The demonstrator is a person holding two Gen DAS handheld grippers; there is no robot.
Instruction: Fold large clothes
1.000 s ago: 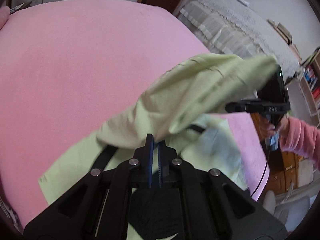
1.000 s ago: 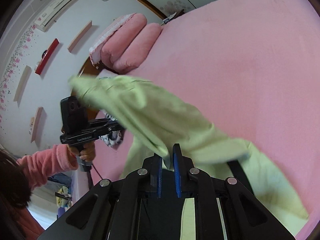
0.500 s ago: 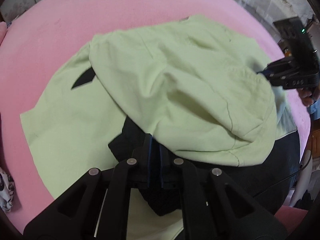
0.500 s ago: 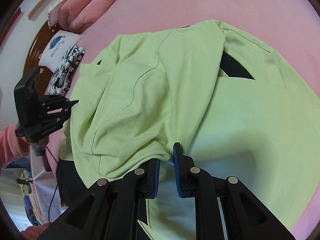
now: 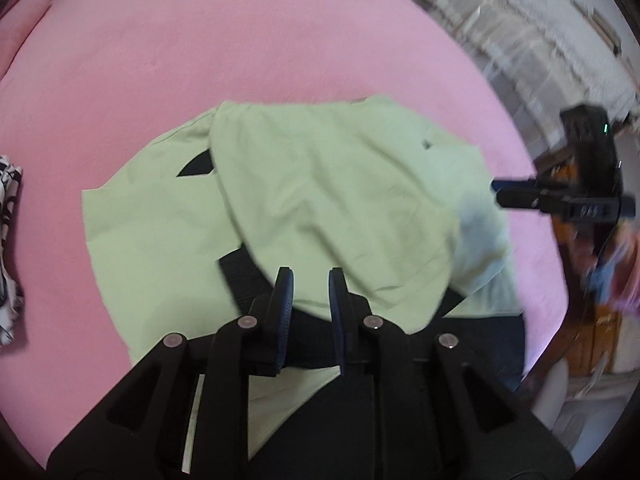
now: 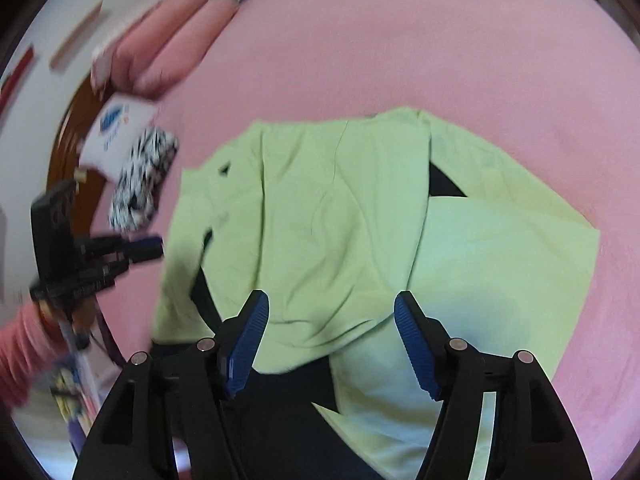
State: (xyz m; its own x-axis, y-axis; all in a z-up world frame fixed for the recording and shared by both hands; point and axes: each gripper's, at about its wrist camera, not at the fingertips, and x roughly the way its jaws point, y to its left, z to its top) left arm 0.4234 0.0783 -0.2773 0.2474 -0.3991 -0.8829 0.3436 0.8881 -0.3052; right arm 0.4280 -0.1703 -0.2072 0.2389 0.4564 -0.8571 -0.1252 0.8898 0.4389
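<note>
Where a second ago both grippers held the light green garment (image 5: 320,208) up in the air by one edge, it now lies dropped on the pink bed (image 5: 248,52), folded over itself. The left gripper (image 5: 310,280) is opening, its blue pads a little apart with nothing pinched between them, just above the near hem of the folded layer. The right gripper (image 6: 332,308) is also opening, its fingers spread wide and clear of the cloth, hovering over the same hem.

The garment sits toward the near edge of the bed, well apart from the pink pillows (image 6: 168,52) at the far left corner. Its top layer is rumpled and lies skewed across the flat layer beneath, so the edges do not line up. Black panels show at the near hem and in small triangular gaps. A black-and-white patterned cloth (image 6: 142,180) lies beside it at the bed's left edge.
</note>
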